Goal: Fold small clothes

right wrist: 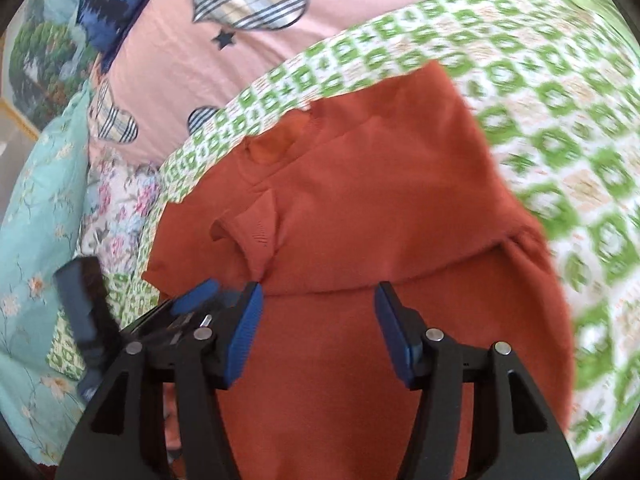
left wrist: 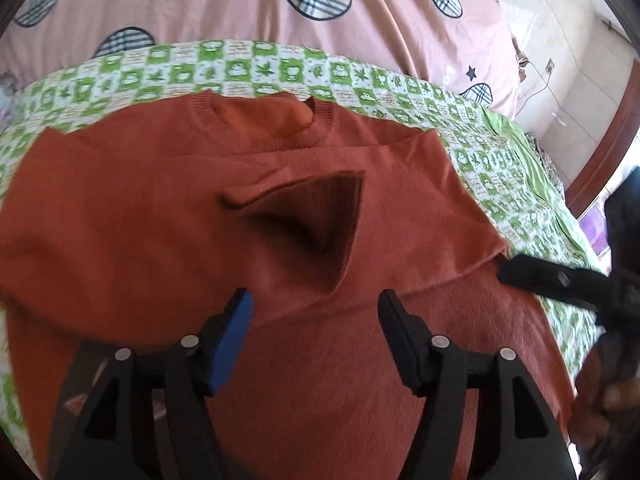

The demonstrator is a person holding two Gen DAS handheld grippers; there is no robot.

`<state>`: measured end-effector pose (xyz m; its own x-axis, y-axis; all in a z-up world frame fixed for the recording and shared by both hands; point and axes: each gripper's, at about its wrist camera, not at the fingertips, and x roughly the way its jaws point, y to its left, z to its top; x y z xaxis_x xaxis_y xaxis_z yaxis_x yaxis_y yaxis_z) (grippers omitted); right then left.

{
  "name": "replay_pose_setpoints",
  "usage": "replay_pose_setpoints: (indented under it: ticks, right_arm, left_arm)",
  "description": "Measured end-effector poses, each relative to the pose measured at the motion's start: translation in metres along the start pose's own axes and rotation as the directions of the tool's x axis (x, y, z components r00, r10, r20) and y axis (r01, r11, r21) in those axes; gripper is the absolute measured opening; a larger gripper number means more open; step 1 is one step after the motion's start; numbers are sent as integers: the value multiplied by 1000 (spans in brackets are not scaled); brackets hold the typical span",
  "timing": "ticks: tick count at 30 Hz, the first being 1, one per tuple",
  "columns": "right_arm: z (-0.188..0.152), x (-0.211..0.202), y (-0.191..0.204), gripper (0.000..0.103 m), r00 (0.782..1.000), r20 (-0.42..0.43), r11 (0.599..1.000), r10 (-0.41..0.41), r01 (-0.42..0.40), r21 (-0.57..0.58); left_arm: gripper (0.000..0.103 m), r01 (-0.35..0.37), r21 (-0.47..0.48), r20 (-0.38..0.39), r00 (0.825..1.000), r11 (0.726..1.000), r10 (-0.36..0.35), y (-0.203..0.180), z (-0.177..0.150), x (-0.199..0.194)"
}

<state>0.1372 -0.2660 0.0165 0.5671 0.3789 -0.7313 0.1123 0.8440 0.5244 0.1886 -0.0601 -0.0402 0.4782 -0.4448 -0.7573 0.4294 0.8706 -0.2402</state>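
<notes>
A rust-orange knit sweater (left wrist: pixel 160 220) lies spread on a green-and-white checked cloth (left wrist: pixel 240 68), its neckline (left wrist: pixel 264 116) pointing away from me. One sleeve is folded onto the body, and its cuff (left wrist: pixel 320 220) stands up as an open cone. My left gripper (left wrist: pixel 316 300) hovers just in front of that cuff, open, with nothing between its pads. At the sweater's right edge a black finger (left wrist: pixel 540 276) of my right gripper shows. In the right wrist view the right gripper (right wrist: pixel 319 292) is open over a fold line of the sweater (right wrist: pixel 380 200), beside the cuff (right wrist: pixel 256 224).
A pink quilt (left wrist: pixel 280 20) with plaid patches lies behind the checked cloth. Teal floral bedding (right wrist: pixel 36 220) is at the left of the right wrist view. A wooden bed frame (left wrist: pixel 612 140) and pale floor (left wrist: pixel 580 80) show at the far right.
</notes>
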Motion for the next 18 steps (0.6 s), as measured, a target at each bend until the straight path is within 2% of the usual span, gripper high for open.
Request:
replay_pose_setpoints:
  ticks: [2,5,6,8,10,12,13,14,15,16,18]
  right_arm:
    - [4,14,13,60,1000,-19,999,-1,0,-37]
    - [11,38,33,63,999,-42,996,2,-6,-93]
    - [14,47,38,63,999,-48,994,3,-8,-110]
    - [21,67,49,63,998,-63,991,-4,-4,-137]
    - [28,87,59,63,997,-82,987,-5,-9,-162]
    - [34,103,66,63,996,-92,981,-19,1,-194]
    - [37,110,70,51,995,-88,976,-46,26,-217]
    - [40,111,71,35,995,-81,975,-51,32,-222]
    - [43,110,70,7,996,-79,977,-36,19,-211]
    - [48,104,66,8,997,-72,983,-11,-3,-184]
    - [58,74,58,8,999,28,990,30,-26,-136]
  left_arm:
    - [70,-24,-17,9,1000,1000,24,18,-9,-21]
    - [76,-139,-62,26,990,988,141,55,-25,-49]
    - [76,-213,-94,28,976,973,216,76,-30,-57]
    - [76,-308,-167,11,949,937,314,113,-34,-64]
    - [76,-351,-245,-12,933,904,359,144,-33,-66]
    - [76,-363,-315,-27,927,877,374,174,-32,-66]
    - [76,-370,-342,-43,924,864,379,185,-31,-64]
    - [76,-371,-365,-53,924,854,379,194,-30,-62]
    - [76,-361,-389,-45,927,848,374,202,-27,-61]
    - [76,-361,-397,-35,925,844,379,205,-24,-60]
    - [76,-369,-394,-24,920,842,391,207,-17,-59]
